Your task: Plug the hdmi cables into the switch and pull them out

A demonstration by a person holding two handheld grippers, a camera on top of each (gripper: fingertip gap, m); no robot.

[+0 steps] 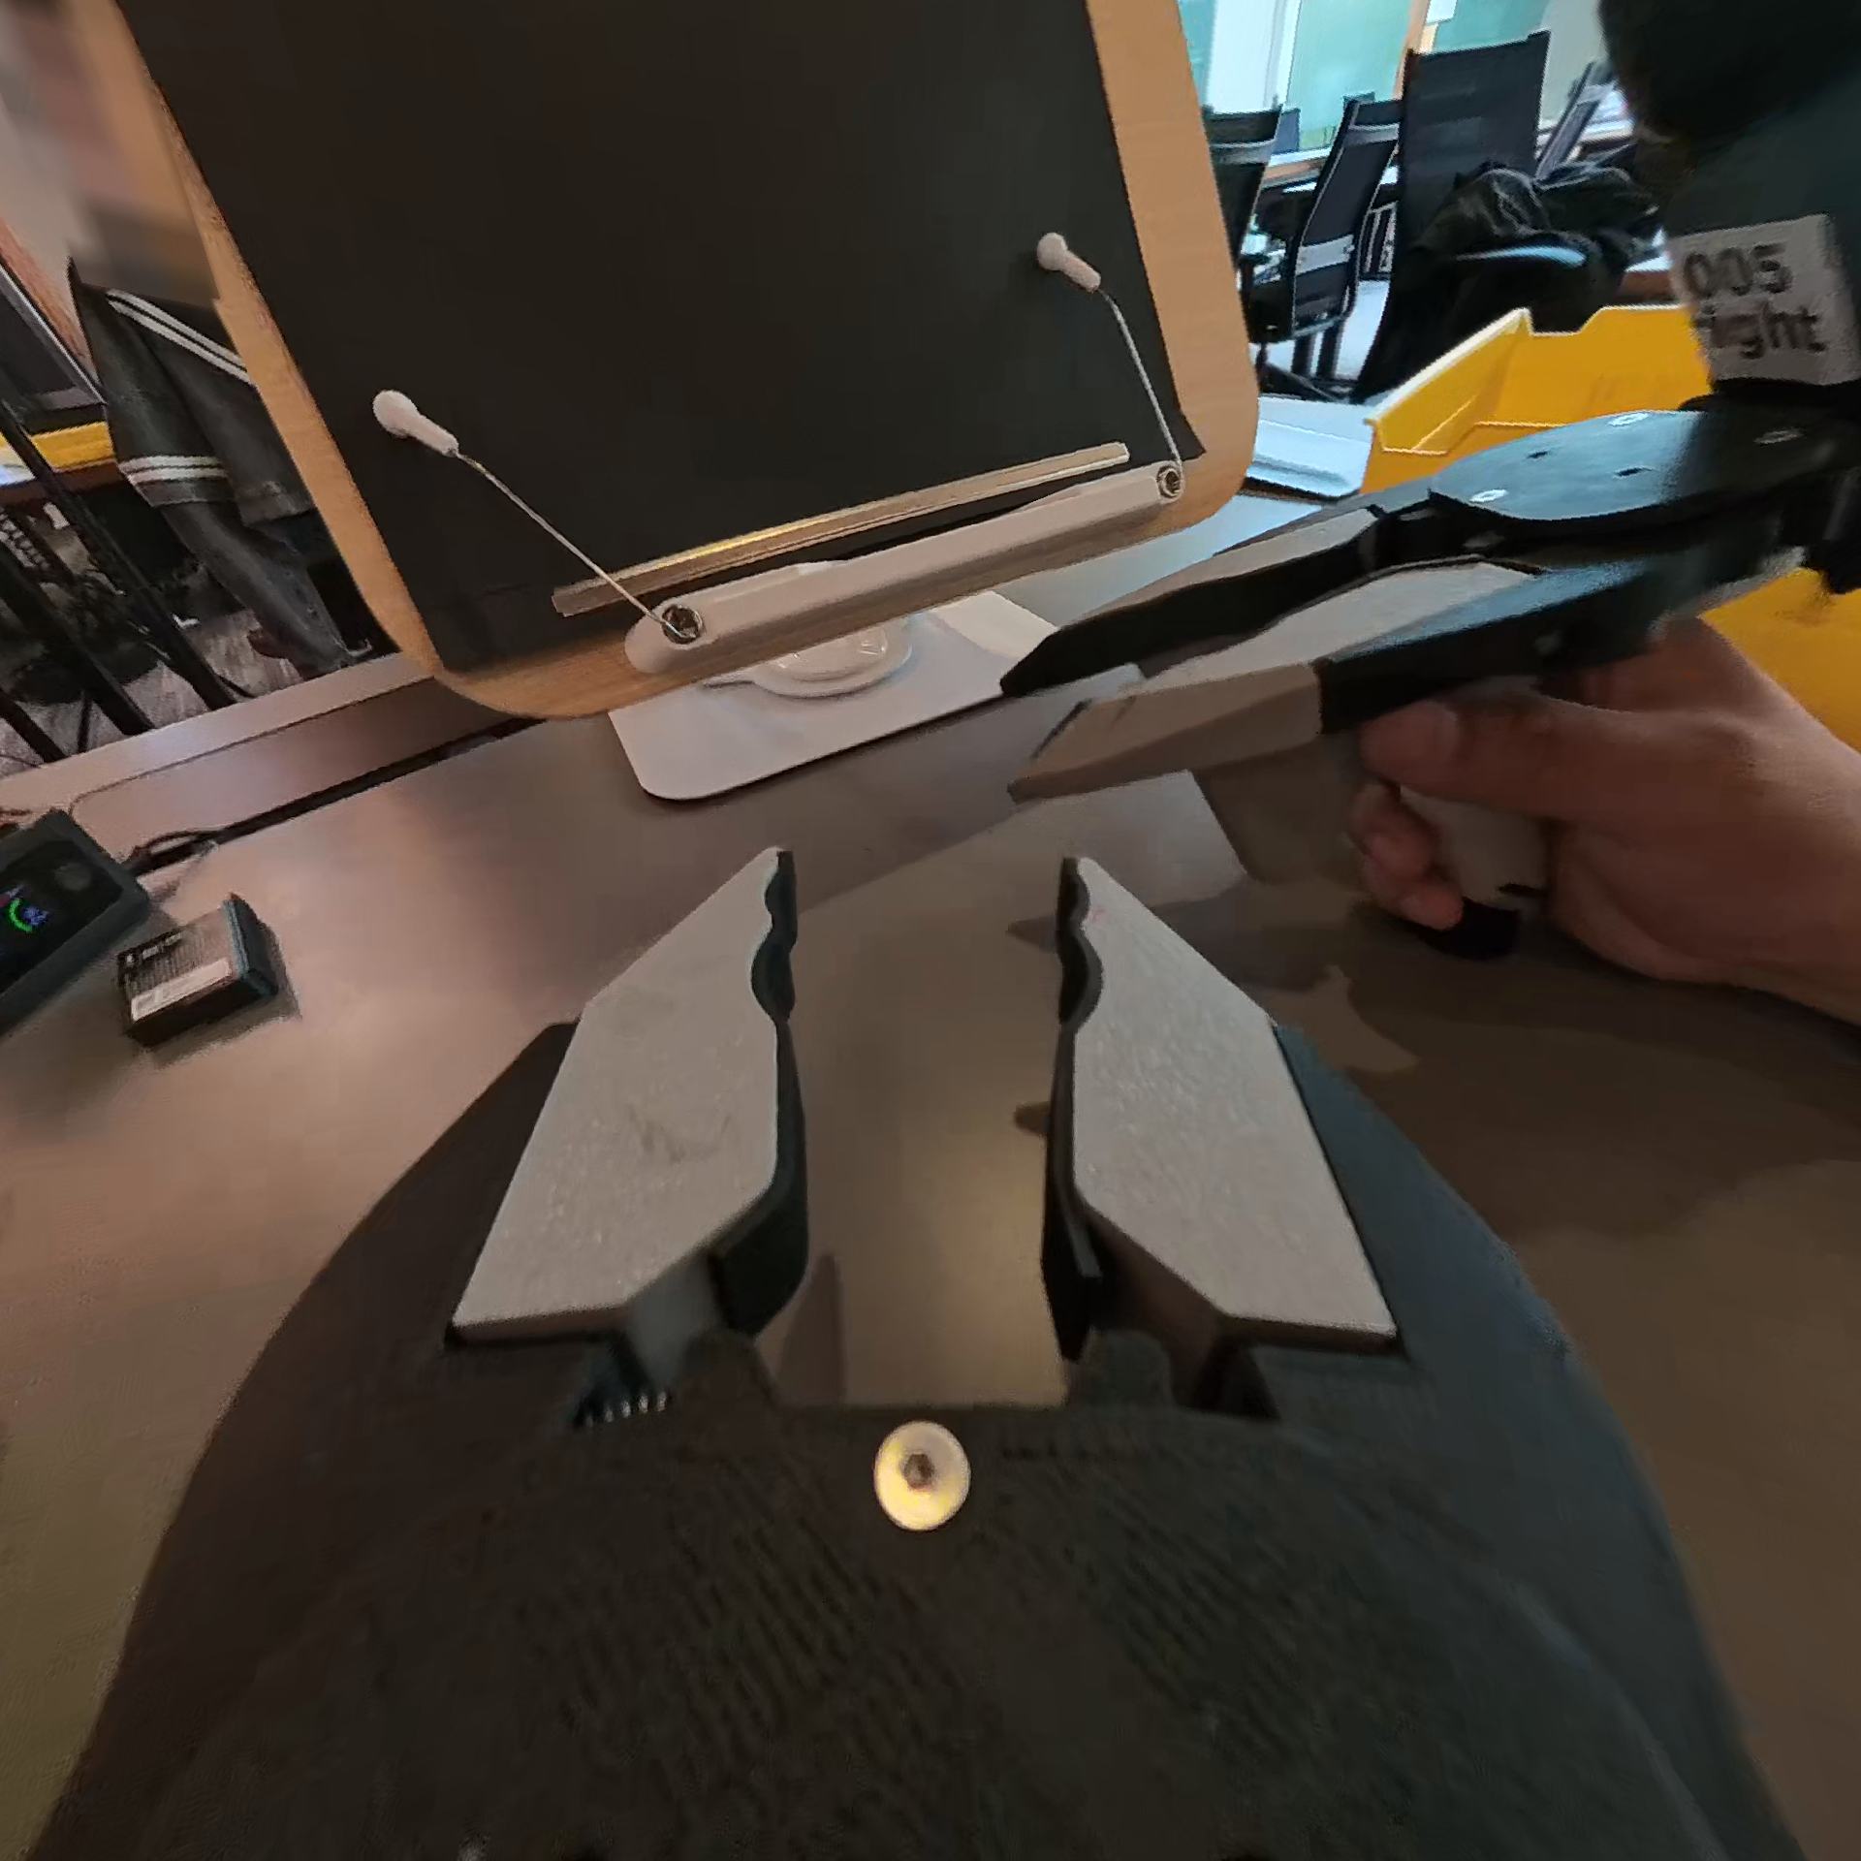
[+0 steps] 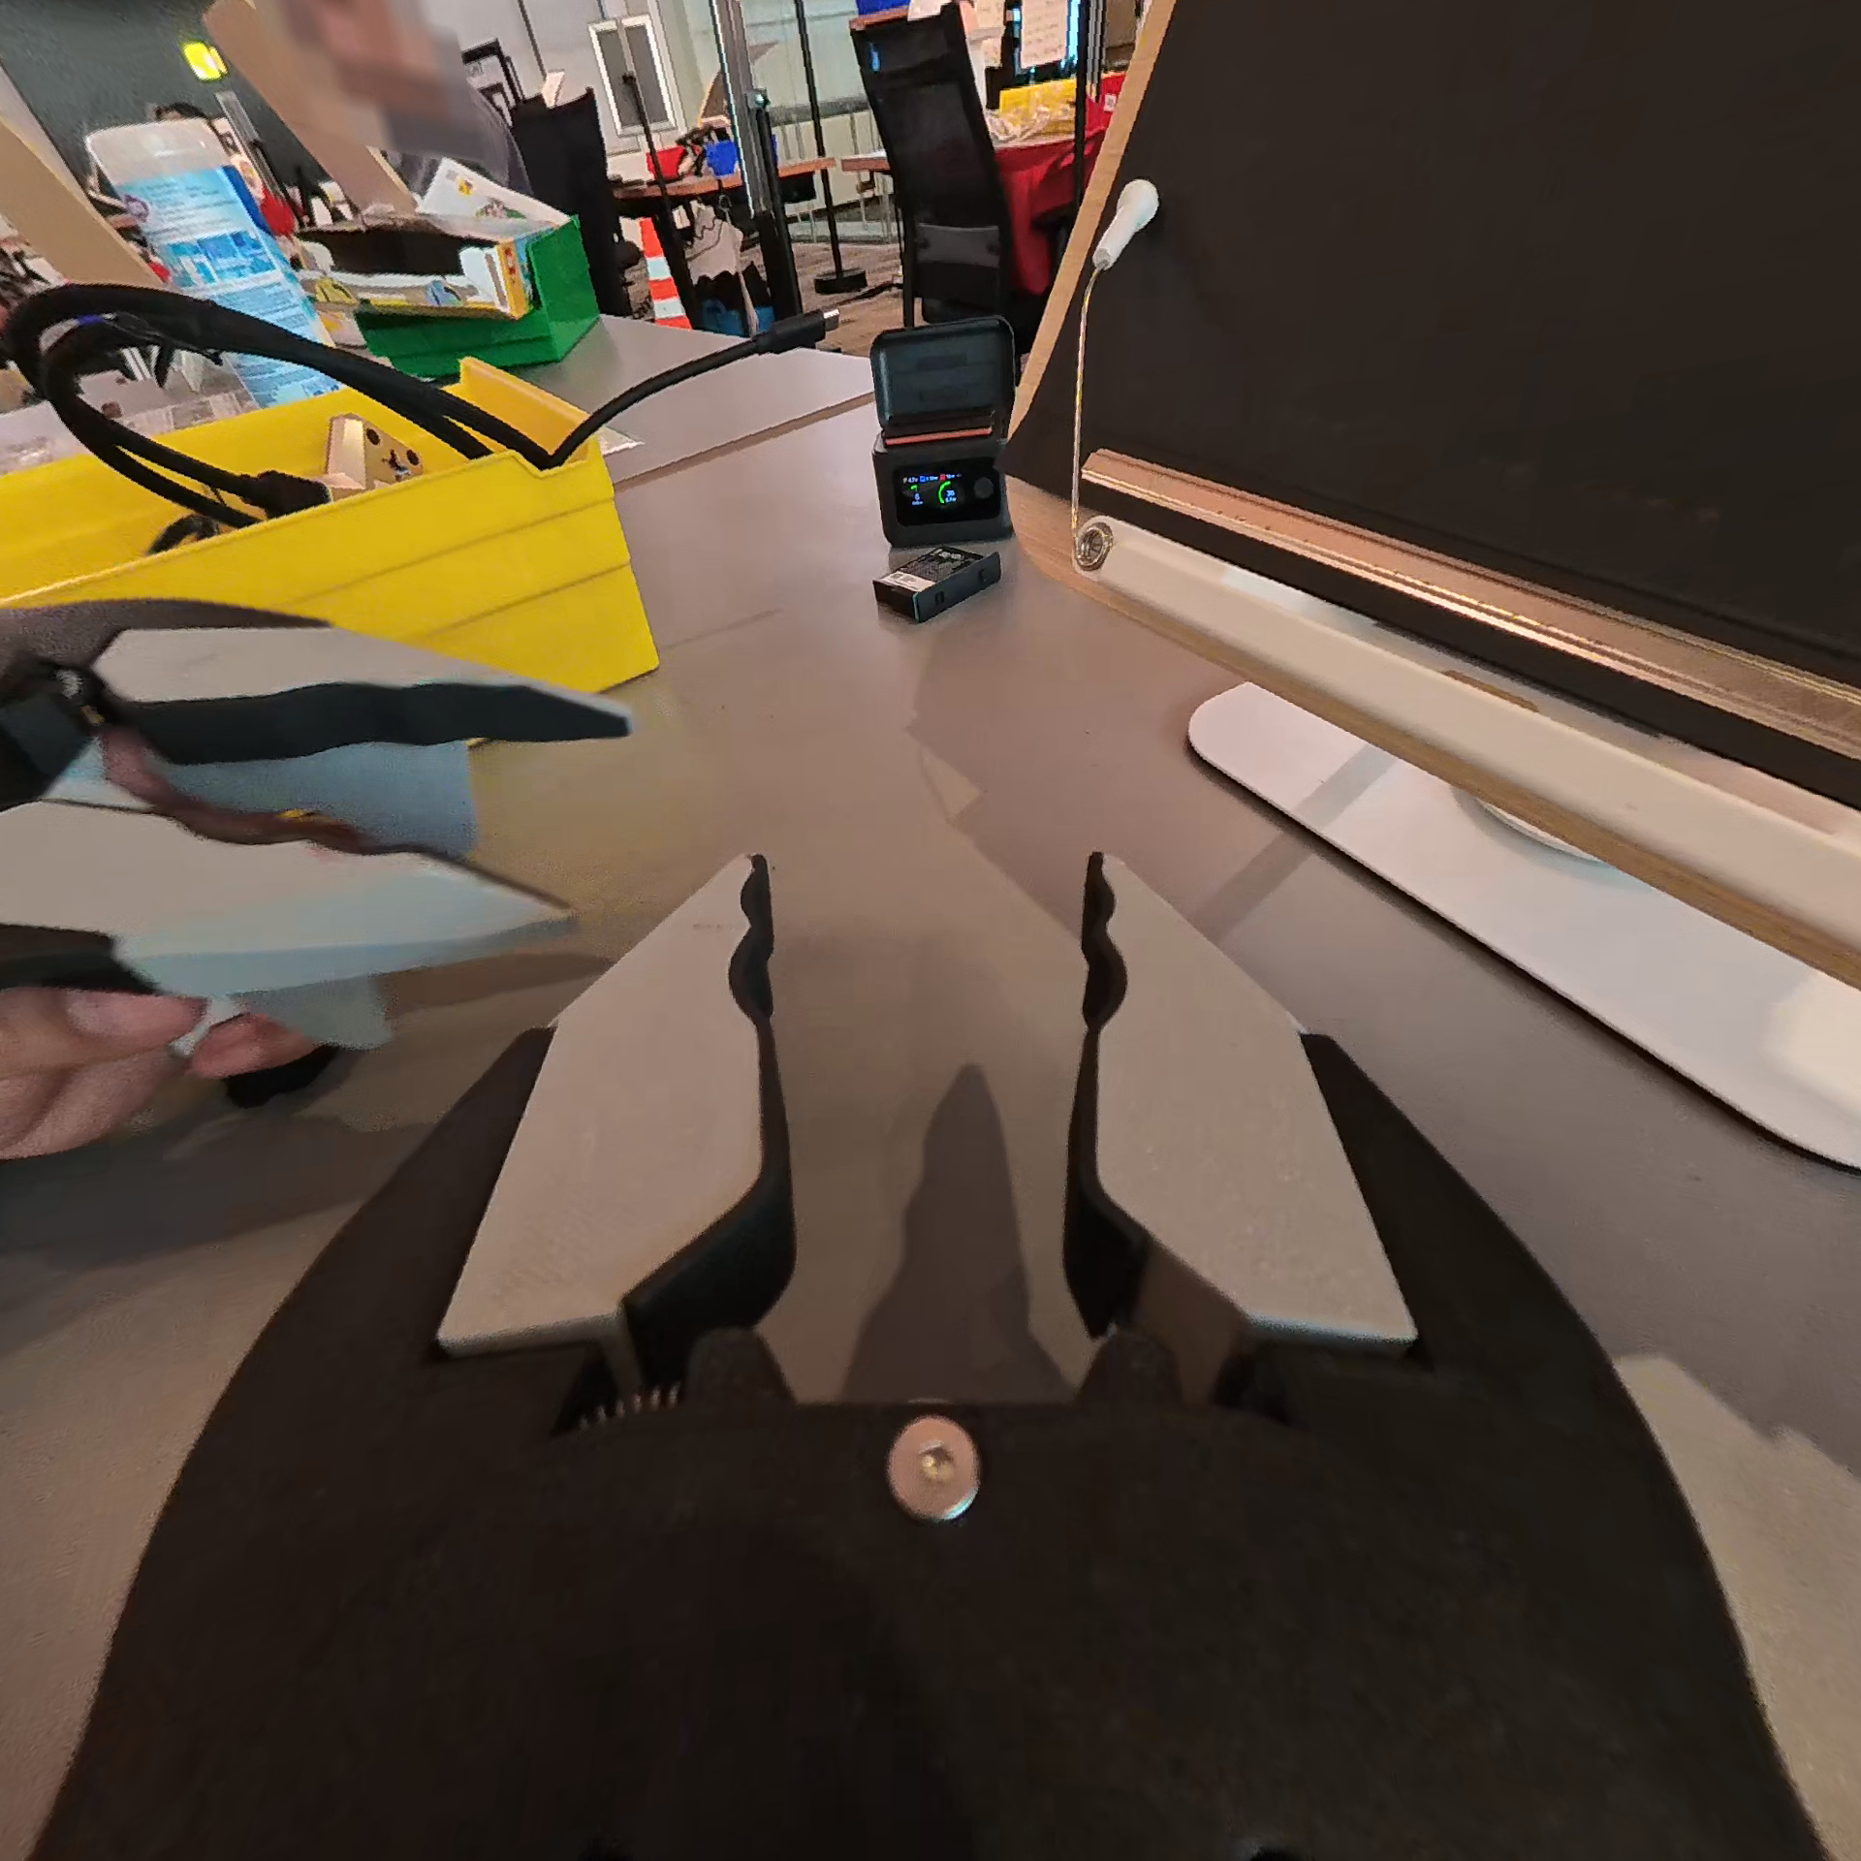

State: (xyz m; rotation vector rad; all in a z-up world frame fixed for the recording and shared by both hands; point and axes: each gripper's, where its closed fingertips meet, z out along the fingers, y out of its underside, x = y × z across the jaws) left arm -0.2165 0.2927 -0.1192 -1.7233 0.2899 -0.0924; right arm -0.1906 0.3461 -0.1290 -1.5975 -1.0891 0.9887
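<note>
Left wrist view: both tongs (image 1: pixel 924 886) (image 2: pixel 924 886) gape over bare table (image 1: pixel 403 906).

Left gripper (image 1: pixel 926 906) and right gripper (image 2: pixel 926 906): each has a black, coarsely textured body with one silver hex-socket screw (image 1: pixel 921 1475) near its centre. The two tapering fingers (image 1: pixel 665 1128) carry flat grey faces and black, wavy-edged inner pads. The right gripper's housing bears a white label (image 1: pixel 1757 302); its grip is pale.
</note>
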